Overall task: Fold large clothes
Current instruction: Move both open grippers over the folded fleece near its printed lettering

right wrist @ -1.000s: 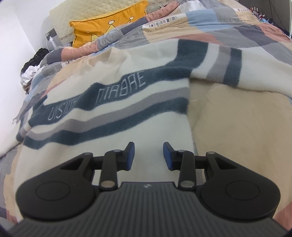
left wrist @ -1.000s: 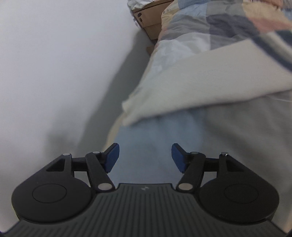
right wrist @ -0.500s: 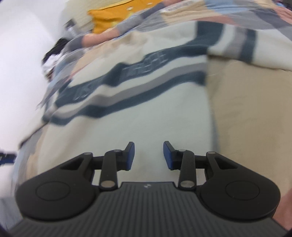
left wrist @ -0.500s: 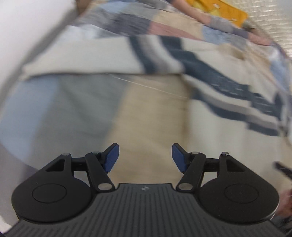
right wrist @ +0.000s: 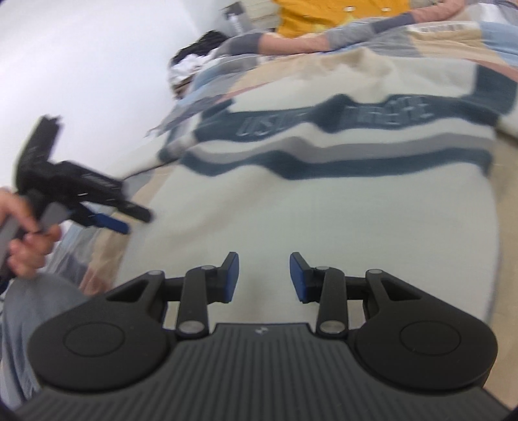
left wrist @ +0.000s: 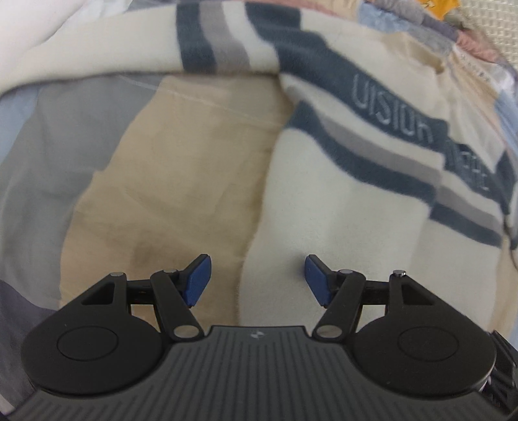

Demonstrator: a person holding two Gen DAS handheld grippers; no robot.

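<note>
A large cream sweater (left wrist: 340, 207) with dark blue and grey stripes and lettering lies spread on the bed. Its sleeve (left wrist: 210, 42) stretches across the top of the left wrist view. My left gripper (left wrist: 255, 280) hangs open just above the sweater's left side edge, with nothing between its blue pads. In the right wrist view the sweater (right wrist: 323, 210) fills the middle. My right gripper (right wrist: 264, 278) stands open above the plain cream lower part, holding nothing. The left gripper (right wrist: 110, 223) shows there at the far left, held by a hand (right wrist: 26, 246).
The bed carries a patchwork quilt (left wrist: 181, 181) in beige, grey and blue. A yellow pillow (right wrist: 310, 16) and a pile of dark clothes (right wrist: 194, 55) lie at the bed's far end. A white wall (right wrist: 81, 64) runs along the left.
The left gripper has swung from the wall and bed edge across to the sweater's side edge. The right gripper has turned left, bringing the left gripper and hand into its view. Both stay open.
</note>
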